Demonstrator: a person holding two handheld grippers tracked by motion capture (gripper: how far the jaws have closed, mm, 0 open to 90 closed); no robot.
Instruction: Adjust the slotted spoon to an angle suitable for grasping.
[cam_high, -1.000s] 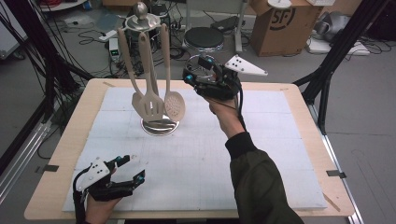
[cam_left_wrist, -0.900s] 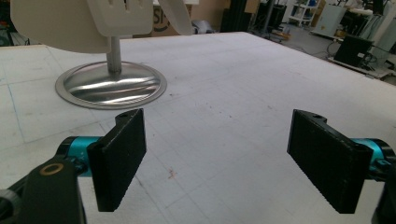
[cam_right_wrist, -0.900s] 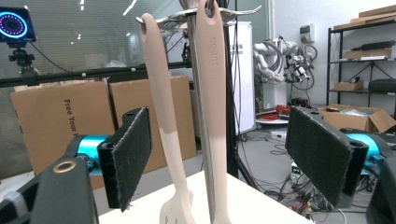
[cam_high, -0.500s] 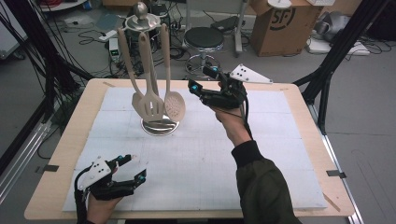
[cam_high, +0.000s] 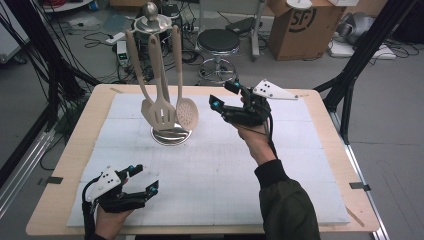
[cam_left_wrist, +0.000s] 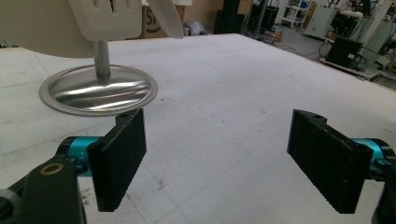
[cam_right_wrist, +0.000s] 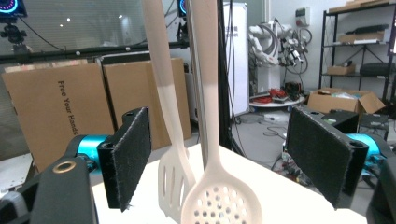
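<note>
A metal utensil stand (cam_high: 170, 135) with a round base stands at the back left of the white mat. Three cream utensils hang from it: a spoon-like one (cam_high: 146, 111), a slotted turner (cam_high: 162, 116) and a perforated skimmer (cam_high: 187, 113). My right gripper (cam_high: 222, 95) is held in the air to the right of the stand, open and pointing at the utensils. In the right gripper view its jaws (cam_right_wrist: 224, 158) frame the skimmer (cam_right_wrist: 219, 198) and turner (cam_right_wrist: 175, 182) without touching them. My left gripper (cam_high: 145, 178) rests open near the front left; its own view (cam_left_wrist: 219, 158) looks toward the stand's base (cam_left_wrist: 98, 88).
The white mat (cam_high: 210, 165) covers most of the wooden table (cam_high: 327, 125). Behind the table are a black stool (cam_high: 218, 42), a cardboard box (cam_high: 300, 25) and floor cables. Black tripod legs (cam_high: 350, 75) stand at the table's right.
My right gripper has drawn back from the stand, moving right and toward the person, still open. The left gripper has barely moved.
</note>
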